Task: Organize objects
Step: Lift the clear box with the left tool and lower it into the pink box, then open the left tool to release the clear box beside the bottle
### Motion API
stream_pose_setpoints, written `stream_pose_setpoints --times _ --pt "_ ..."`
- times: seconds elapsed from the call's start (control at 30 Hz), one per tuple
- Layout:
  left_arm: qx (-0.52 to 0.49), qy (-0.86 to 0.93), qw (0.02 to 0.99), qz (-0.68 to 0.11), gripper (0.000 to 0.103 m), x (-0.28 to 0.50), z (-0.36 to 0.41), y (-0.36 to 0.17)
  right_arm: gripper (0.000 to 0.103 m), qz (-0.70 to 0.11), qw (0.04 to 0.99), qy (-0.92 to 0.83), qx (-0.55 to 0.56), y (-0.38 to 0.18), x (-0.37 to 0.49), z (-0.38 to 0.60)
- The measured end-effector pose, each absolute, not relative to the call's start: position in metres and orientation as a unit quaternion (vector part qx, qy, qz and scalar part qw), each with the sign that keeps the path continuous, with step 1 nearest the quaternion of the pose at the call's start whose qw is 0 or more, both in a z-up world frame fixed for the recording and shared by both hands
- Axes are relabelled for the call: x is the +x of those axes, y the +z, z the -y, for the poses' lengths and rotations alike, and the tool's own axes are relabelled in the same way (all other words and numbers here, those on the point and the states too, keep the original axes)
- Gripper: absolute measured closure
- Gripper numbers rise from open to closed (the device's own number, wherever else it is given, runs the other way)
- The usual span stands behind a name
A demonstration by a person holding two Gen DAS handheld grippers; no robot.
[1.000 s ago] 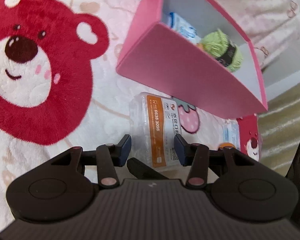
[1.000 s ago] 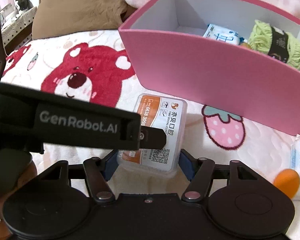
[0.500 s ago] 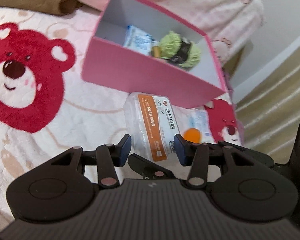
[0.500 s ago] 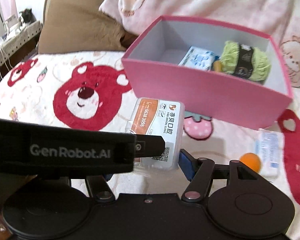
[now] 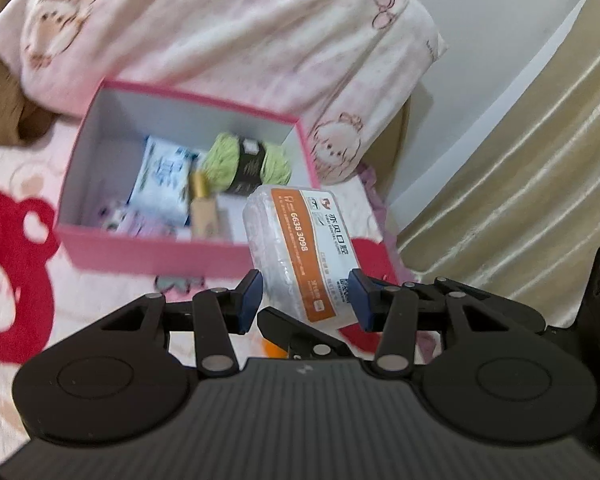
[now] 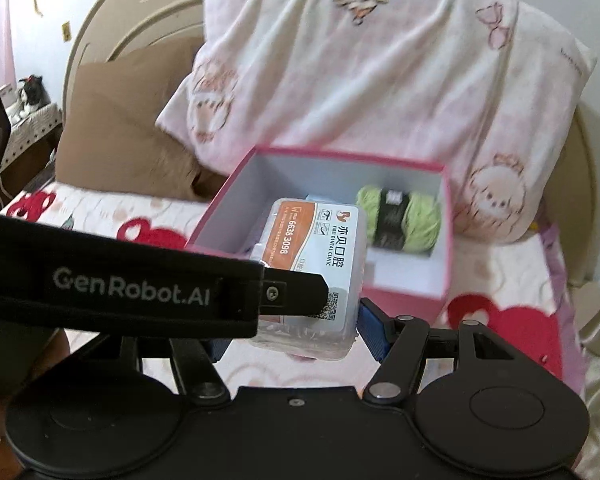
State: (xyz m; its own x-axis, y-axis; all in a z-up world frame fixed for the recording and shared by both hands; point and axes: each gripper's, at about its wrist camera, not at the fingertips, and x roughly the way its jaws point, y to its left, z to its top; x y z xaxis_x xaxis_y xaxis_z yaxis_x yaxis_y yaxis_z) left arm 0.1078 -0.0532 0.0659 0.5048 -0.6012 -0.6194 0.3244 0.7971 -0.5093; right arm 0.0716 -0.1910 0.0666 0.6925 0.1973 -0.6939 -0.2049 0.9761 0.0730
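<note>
Behind the pink box (image 6: 404, 296), a pillow (image 6: 380, 64) crowds its far wall.

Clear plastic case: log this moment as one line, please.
clear plastic case airborne | left gripper and right gripper both clamp it | near pink box front wall | not released
</note>
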Motion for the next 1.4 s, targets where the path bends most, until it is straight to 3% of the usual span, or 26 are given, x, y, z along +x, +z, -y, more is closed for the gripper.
stream_pose_setpoints --times 0.23,0.6,0.87,1.4 --pt "-0.204 -0.258 0.821 -0.466 0.058 0.179 0.070 0.057 0.035 -0.414 0.906 0.092 0.007 0.069 0.137 0.217" --pt "-0.270 -0.226 0.796 -0.492 0.059 0.255 0.072 -0.029 0.035 -0.433 0.898 0.073 0.003 -0.010 0.206 0.218" --pt "-0.259 -0.234 0.785 -0.513 0.060 0.278 0.087 -0.055 0.035 -0.462 0.884 0.065 0.016 -0.037 0.232 0.233" --pt "-0.276 -0.225 0.772 -0.527 0.063 0.293 0.091 -0.072 0.034 -0.452 0.887 0.049 -0.082 -0.056 0.231 0.215"
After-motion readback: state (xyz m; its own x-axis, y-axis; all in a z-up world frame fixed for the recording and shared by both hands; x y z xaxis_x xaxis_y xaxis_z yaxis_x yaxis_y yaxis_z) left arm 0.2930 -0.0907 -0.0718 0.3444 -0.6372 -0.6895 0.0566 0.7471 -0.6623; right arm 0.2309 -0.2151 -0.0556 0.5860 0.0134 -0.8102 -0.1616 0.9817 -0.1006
